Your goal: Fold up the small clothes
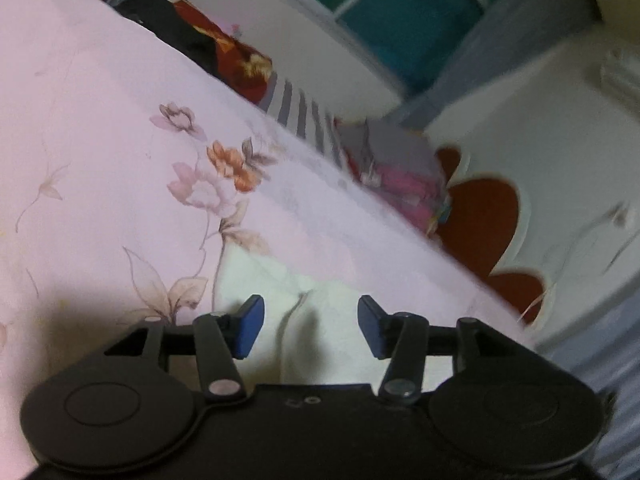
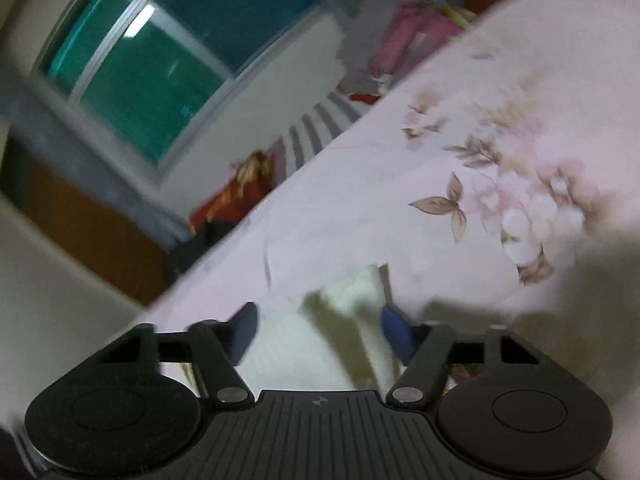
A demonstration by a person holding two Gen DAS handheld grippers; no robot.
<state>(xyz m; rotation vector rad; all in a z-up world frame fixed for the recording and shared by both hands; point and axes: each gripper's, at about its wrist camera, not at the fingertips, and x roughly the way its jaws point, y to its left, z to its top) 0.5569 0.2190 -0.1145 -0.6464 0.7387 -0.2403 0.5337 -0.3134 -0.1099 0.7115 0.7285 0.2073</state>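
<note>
1. Pink bedsheet (image 1: 100,128), printed with flowers and brown leaves, covering the flat surface in both views.
2. Window (image 2: 160,64) with teal-tinted panes and pale frame bars, set in a white wall; also seen in the left wrist view (image 1: 408,12).
3. Grey-and-white striped cloth (image 1: 300,116) at the far edge of the sheet.
4. Red patterned cloth (image 1: 240,60) beside the striped one, with something black (image 1: 160,16) just next to it.
5. Pink and grey bundle (image 1: 400,176), blurred, past the striped cloth.
6. White cloth with dark red scalloped shapes (image 1: 484,220), next to the bundle.
</note>
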